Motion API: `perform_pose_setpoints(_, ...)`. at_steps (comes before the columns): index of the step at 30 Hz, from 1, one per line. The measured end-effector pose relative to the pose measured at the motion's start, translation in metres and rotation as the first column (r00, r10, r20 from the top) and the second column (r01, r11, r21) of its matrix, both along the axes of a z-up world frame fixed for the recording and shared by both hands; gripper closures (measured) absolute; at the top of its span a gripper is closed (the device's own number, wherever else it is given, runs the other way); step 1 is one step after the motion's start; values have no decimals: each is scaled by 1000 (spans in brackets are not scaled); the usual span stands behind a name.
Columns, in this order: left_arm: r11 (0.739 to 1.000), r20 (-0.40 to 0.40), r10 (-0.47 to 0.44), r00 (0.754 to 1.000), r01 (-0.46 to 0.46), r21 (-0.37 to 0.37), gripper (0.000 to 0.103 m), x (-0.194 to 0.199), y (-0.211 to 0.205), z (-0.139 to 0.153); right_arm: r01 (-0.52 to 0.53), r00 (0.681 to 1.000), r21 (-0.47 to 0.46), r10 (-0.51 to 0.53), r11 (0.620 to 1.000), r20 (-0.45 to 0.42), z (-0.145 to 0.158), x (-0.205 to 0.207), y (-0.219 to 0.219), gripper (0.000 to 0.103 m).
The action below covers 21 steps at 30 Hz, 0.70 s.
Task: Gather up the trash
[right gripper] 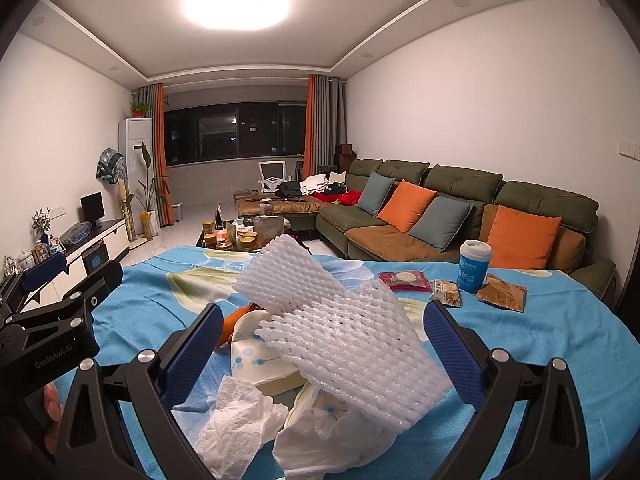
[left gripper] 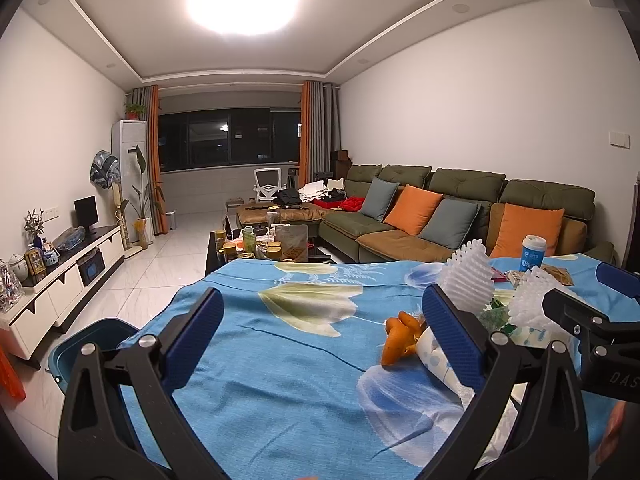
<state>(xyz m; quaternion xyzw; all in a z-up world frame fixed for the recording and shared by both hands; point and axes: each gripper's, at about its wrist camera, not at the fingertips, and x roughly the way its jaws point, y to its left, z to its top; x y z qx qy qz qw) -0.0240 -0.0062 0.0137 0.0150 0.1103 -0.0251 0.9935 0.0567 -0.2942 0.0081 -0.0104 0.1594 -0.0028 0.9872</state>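
Both grippers hang over a counter (left gripper: 280, 360) spread with a blue flowered cloth, and both have their jaws wide apart, gripping nothing.

In the left wrist view the left gripper (left gripper: 320, 332) fills the lower frame over bare cloth. At right of centre lies the trash: an orange peel (left gripper: 400, 338) touching a crumpled patterned wrapper (left gripper: 434, 354), with white foam fruit nets (left gripper: 470, 280) behind. A blue bin (left gripper: 86, 344) sits at lower left, below the counter edge.

In the right wrist view the right gripper (right gripper: 324, 348) frames the pile. One foam net (right gripper: 352, 344) lies tilted between the jaws, over the patterned wrapper (right gripper: 256, 360) and a crumpled white tissue (right gripper: 236, 420) at bottom centre. A second net (right gripper: 280, 276) sticks up behind it. The orange peel (right gripper: 236, 322) peeks out at the left. At right of the frame, farther back, stand a blue cup (right gripper: 474, 266) and three snack packets (right gripper: 404, 280). The left gripper (right gripper: 52, 308) shows at the left edge.
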Motion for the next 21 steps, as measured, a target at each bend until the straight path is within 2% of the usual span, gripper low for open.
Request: perform_pose_setpoints(21, 1000, -18, -26, 1000, 26, -2, 5, 12, -5, -13, 21, 1000, 5, -21, 1000, -18, -5, 2, -10, 6)
